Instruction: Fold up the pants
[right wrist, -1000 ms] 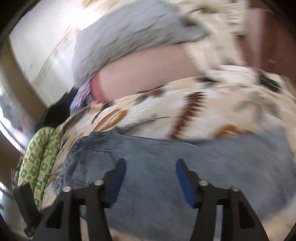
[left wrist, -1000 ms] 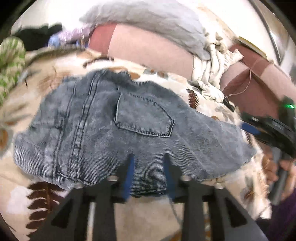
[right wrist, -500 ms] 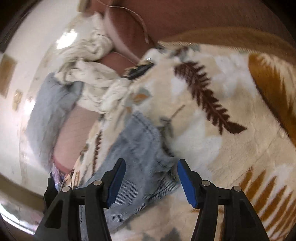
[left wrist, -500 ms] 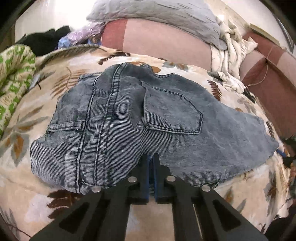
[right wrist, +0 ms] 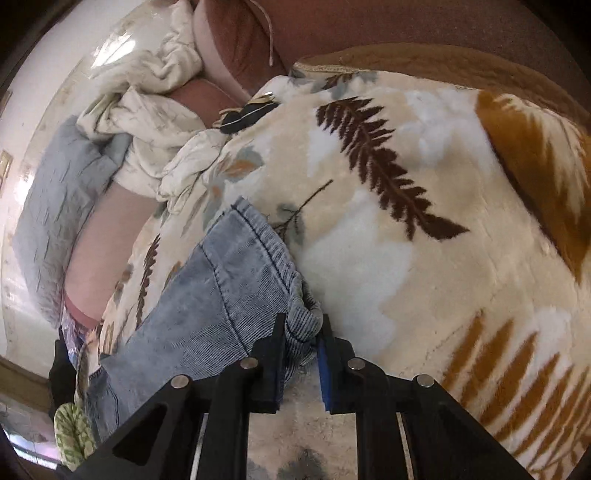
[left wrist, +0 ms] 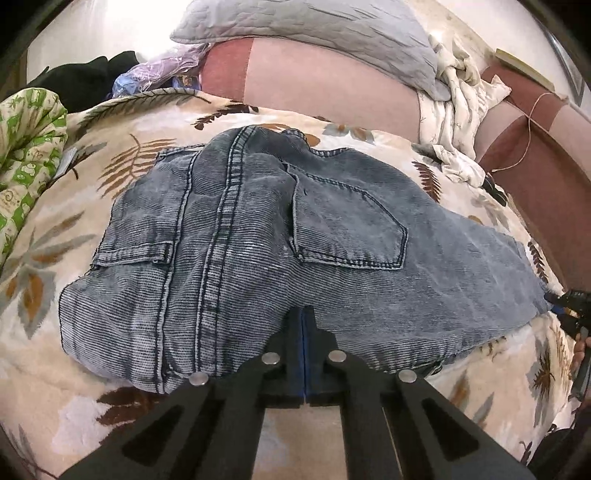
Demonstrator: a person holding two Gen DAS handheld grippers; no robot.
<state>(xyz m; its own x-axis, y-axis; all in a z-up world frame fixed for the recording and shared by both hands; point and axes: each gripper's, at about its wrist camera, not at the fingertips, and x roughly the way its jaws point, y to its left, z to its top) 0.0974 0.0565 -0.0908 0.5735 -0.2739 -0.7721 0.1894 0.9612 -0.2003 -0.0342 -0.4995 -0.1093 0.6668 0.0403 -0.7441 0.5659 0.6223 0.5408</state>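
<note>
Grey-blue denim pants lie spread on a leaf-patterned blanket, back pocket up. My left gripper is shut on their near edge, the blue pads pressed together over the cloth. In the right wrist view the pants end in a bunched corner by the hem. My right gripper has its jaws closing on that corner, and the denim is pinched between the pads. From the left wrist view the right gripper shows at the pants' far right end, with a hand behind it.
A grey pillow and a pink bolster lie behind the pants. Crumpled white cloth sits at the back right. Green patterned fabric and a black garment lie at the left. A small dark item rests on the blanket.
My left jaws closed on the pants' near edge. My right gripper swung from above the pants to their end corner, rolled, and closed its jaws on the denim.
</note>
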